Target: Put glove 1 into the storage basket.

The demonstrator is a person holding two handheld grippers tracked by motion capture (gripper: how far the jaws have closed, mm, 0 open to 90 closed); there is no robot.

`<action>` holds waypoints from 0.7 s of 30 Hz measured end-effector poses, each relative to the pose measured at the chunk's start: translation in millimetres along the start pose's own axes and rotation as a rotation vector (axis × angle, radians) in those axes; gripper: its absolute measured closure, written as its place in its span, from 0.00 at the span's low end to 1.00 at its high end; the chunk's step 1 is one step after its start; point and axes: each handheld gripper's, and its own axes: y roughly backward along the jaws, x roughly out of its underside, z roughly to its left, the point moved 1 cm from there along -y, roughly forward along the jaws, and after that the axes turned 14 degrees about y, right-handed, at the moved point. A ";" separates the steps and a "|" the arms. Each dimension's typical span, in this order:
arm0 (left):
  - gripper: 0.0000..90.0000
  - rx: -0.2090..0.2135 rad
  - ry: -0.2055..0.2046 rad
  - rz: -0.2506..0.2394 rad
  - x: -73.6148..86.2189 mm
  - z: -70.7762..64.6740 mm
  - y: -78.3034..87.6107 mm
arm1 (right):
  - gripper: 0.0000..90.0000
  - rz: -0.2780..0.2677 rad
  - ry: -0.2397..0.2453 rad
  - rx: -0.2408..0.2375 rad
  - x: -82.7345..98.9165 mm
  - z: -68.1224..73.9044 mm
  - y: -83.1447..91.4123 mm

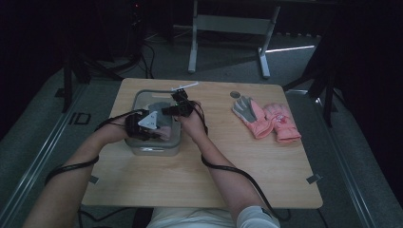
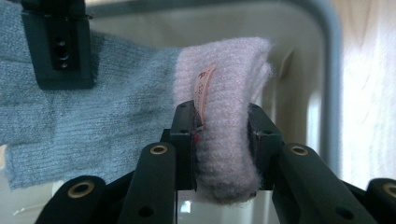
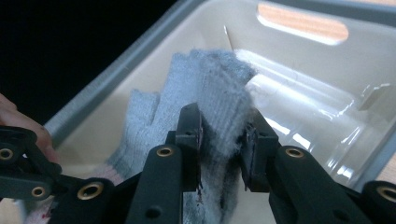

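Observation:
A knit glove (image 1: 161, 121), grey-blue with a pale pink cuff, is held by both grippers inside a clear plastic bin (image 1: 157, 151) at the table's left. My left gripper (image 2: 223, 135) is shut on the pink cuff (image 2: 224, 79), which bulges between its pads. My right gripper (image 3: 223, 140) is shut on the grey finger end of the glove (image 3: 205, 84). In the high view the left gripper (image 1: 160, 132) and the right gripper (image 1: 170, 110) sit close together over the bin. A jaw of the right gripper (image 2: 58, 46) shows in the left gripper view on the grey knit (image 2: 116, 107).
A pair of pink winter gloves (image 1: 266, 118) lies on the wooden table (image 1: 190, 175) at the right. A round hole (image 1: 236, 94) is near the table's far edge. The bin's pale wall (image 3: 299, 56) rises close around both grippers. Cables trail from both hands.

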 end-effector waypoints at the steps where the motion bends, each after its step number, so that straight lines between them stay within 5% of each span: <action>1: 0.77 0.000 0.001 0.003 0.3 0.9 -2.6 | 0.80 0.012 0.001 0.004 -0.1 -0.6 -2.6; 12: 0.77 0.015 -0.005 0.057 2.7 9.2 -25.4 | 0.78 0.097 -0.004 0.035 -1.8 -10.5 -21.2; 21: 0.76 0.042 -0.011 0.136 -6.8 10.2 -44.9 | 0.68 0.096 0.006 0.048 -3.1 -14.2 -17.5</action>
